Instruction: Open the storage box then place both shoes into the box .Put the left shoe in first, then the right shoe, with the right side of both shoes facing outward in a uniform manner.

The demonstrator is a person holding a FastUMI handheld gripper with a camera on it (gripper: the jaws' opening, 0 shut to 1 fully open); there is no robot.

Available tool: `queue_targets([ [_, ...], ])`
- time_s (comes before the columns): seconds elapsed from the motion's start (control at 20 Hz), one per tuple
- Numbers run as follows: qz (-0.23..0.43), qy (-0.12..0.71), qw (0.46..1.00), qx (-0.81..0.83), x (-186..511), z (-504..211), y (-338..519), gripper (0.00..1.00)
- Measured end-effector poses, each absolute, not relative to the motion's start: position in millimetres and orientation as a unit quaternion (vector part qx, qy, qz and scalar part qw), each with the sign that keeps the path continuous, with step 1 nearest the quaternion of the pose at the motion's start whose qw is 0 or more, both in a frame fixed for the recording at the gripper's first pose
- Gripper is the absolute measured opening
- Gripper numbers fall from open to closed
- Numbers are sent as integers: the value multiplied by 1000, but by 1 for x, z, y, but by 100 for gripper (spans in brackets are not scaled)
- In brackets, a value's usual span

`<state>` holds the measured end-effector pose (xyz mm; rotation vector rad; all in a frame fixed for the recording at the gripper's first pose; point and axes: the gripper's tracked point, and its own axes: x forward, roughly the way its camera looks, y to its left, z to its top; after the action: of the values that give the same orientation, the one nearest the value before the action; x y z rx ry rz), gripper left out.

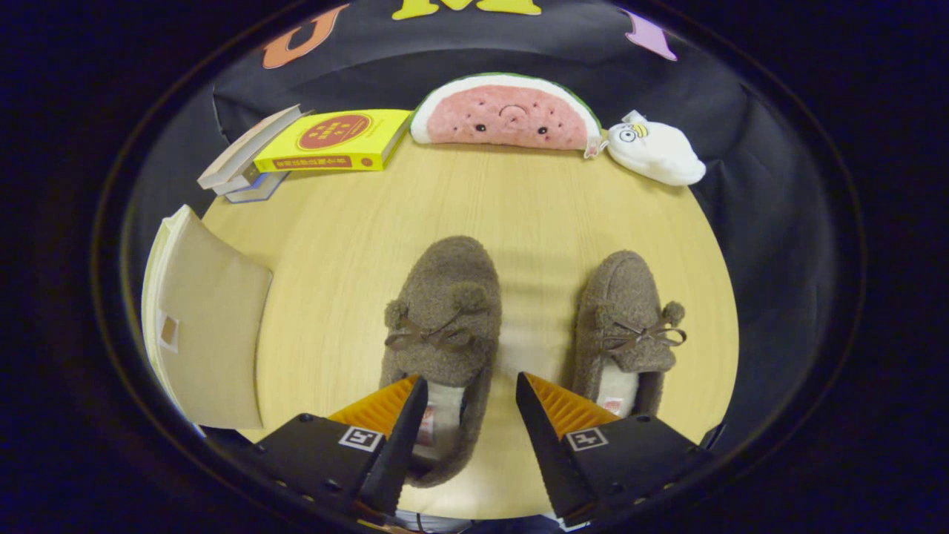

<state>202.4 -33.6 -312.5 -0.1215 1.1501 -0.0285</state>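
While tongs (471, 393) gape, left shoe (442, 326) beneath

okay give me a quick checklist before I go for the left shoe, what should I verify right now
1. Gripper open: ok, fingers spread, holding nothing.
2. Left shoe in reach: ok, its right side wall lies between the fingers, just ahead.
3. Right shoe out of the way: ok, apart from the left shoe, beyond the right finger.
4. Box open: ok, its flap stands raised at the table's left side.
5. Room inside the box: cannot tell, its inside is hidden.
6. Table clutter: ok, books and plush toys sit far back.
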Motion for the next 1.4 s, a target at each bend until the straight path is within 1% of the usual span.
queue_targets([
  [0.1, -38, 552, 829, -78, 202, -321, -51, 54],
  [0.15, -35, 560, 825, -69, 201, -327, -51, 48],
  [0.2, -26, 565, 824, -47, 201, -332, -46, 45],
  [0.35, -19, 566, 824, -14, 202, -331, -39, 6],
  [0.45, -20, 565, 825, -6, 201, -325, -38, 1],
  [0.65, -3, 555, 831, 30, 200, -299, -26, 1],
  [1.05, 26, 507, 859, 61, 193, -203, 4, 0],
  [1.25, 50, 489, 868, 72, 182, -157, 46, 0],
  [1.4, 71, 477, 870, 101, 175, -131, 95, 0],
])
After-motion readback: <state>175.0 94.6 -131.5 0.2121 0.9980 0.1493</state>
